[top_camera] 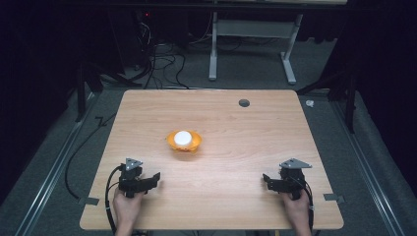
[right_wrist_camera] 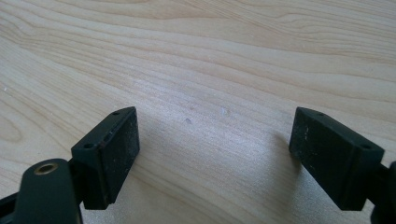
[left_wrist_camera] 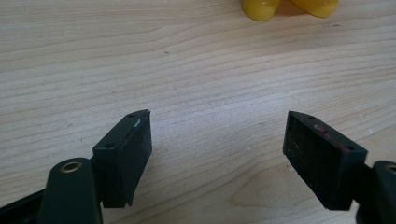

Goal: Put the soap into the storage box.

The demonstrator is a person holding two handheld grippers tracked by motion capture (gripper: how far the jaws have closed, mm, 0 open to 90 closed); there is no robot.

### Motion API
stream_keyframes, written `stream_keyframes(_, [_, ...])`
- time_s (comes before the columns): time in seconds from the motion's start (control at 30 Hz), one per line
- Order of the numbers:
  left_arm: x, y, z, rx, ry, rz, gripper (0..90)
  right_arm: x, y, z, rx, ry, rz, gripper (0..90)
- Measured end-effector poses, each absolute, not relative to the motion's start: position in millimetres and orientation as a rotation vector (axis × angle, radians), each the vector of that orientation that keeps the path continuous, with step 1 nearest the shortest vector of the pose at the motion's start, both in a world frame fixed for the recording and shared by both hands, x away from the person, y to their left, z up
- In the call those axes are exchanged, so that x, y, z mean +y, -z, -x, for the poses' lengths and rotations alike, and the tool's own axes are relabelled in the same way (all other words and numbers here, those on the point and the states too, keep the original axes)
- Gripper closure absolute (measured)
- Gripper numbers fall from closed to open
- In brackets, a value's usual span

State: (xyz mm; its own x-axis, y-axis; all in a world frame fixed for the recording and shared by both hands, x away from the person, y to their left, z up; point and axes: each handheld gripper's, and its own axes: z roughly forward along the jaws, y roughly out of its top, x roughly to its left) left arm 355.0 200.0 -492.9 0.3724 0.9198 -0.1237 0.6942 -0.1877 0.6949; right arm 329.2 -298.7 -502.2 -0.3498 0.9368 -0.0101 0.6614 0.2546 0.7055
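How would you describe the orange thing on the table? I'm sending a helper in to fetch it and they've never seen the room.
Look at the wooden table. Near its middle, ahead of the two hand-held grippers, sits a small orange bowl with a white round object in it. Its bright colour sets it apart; the other mark on the table, a small dark disc near the far edge, is flat and grey.

The left hand (top_camera: 127, 205) holds the left tool (top_camera: 153, 180) low near the front of the desk (top_camera: 226, 142), jaws wide apart. The right hand (top_camera: 296, 206) holds the right tool (top_camera: 265, 181) the same way, jaws wide apart too.
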Motion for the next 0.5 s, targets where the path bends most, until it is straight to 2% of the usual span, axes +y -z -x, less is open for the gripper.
stream_keyframes(0.5, [192.3,501.2,-356.9,1.377,-0.461,-1.959,24.0,-298.8,502.2,-329.1,2.103,-0.859,-1.449,17.0])
